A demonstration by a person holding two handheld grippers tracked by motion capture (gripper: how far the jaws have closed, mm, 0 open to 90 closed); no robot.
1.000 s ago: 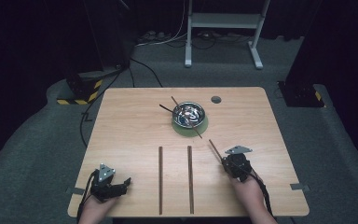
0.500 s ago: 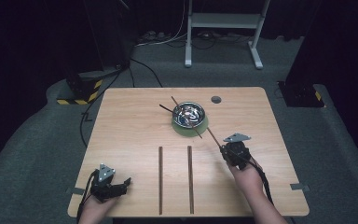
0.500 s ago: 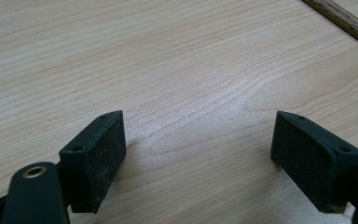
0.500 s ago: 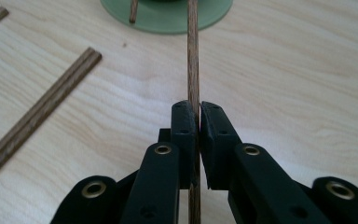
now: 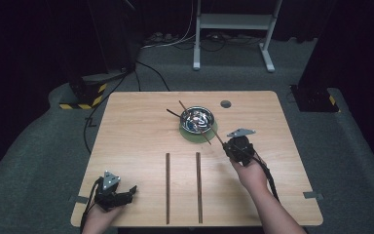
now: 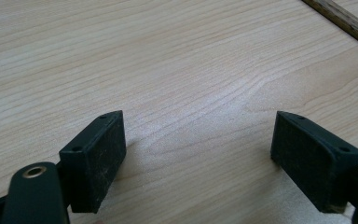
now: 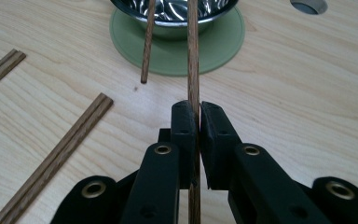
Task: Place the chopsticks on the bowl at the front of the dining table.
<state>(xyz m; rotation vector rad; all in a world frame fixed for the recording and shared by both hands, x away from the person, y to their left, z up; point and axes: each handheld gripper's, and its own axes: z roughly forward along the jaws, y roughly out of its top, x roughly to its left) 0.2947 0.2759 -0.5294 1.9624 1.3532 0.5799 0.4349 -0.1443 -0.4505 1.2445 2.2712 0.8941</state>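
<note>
The right gripper (image 7: 193, 114) is clamped on a stick (image 7: 192, 56) aimed at the bowl (image 5: 198, 118); next, lower it in; the left gripper (image 6: 198, 154) rests wide open, empty.

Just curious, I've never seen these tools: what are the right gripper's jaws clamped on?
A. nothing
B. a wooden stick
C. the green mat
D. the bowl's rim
B: in the right gripper view, the right gripper is shut on a stick whose far end reaches over the bowl.
</note>
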